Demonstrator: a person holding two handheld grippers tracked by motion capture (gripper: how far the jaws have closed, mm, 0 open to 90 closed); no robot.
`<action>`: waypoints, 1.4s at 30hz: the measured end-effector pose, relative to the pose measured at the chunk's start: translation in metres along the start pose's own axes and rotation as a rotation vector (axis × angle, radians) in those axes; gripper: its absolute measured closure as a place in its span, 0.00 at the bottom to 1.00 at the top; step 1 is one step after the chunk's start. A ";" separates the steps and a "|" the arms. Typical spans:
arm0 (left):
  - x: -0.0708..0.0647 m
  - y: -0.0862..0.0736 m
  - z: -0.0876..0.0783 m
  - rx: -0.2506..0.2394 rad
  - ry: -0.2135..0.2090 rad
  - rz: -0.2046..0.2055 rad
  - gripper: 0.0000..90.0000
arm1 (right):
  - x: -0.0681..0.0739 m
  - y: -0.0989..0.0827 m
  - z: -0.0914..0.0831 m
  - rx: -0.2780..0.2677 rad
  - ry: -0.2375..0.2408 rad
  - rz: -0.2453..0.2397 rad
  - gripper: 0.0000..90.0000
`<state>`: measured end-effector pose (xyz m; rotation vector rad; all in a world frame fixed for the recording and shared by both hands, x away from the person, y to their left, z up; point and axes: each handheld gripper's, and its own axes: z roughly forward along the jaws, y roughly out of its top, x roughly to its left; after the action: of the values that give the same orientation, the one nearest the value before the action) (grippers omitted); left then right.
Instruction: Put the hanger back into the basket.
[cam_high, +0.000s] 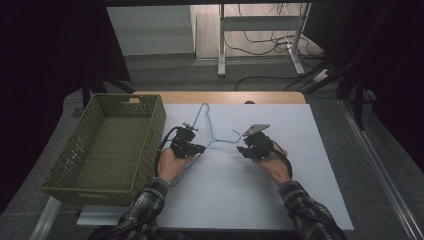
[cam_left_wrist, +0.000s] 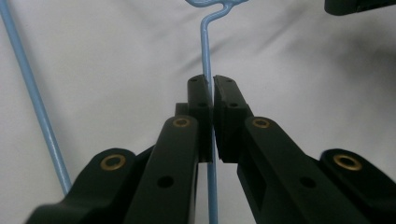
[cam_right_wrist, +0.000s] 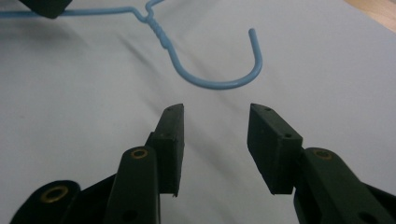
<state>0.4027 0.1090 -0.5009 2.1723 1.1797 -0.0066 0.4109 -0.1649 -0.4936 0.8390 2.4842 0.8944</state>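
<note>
Basket, the woven olive bin, is the biggest thing here and sits just beside the left gripper on its outer side, behind the hand; its near wall could catch a swinging wire if the load is carried that way carelessly. White sheet under both tools looks smooth, so anything lying on it may slide instead of staying put when nudged.

The blue wire hanger lies flat ahead of both tools, its triangle reaching away from the left gripper and its hook curling just ahead of the right gripper. The left gripper is clamped on one straight wire of the hanger, the pads pressed to either side of it. That is a thin, round rod in a narrow pinch: my guess is it could twist or pivot between the pads as soon as the frame is lifted, letting the far end droop.

The right gripper holds nothing; its jaws stand partly apart with bare sheet between them, short of the hook. If it closes from there it would likely bite air, or its tips could push the hook away and lever the wire against the left grip.
</note>
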 end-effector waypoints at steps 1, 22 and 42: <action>0.000 0.000 0.000 -0.001 -0.001 0.000 0.97 | -0.001 0.001 0.000 -0.006 0.004 0.006 0.62; 0.002 -0.002 0.003 0.002 -0.015 0.000 0.97 | -0.019 0.046 0.025 -0.004 -0.047 0.064 0.74; 0.005 0.006 0.010 0.006 -0.008 0.030 0.66 | -0.012 0.053 0.029 0.039 -0.044 0.047 0.95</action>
<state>0.4128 0.1049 -0.5074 2.1923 1.1442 -0.0061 0.4570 -0.1263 -0.4777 0.9239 2.4606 0.8371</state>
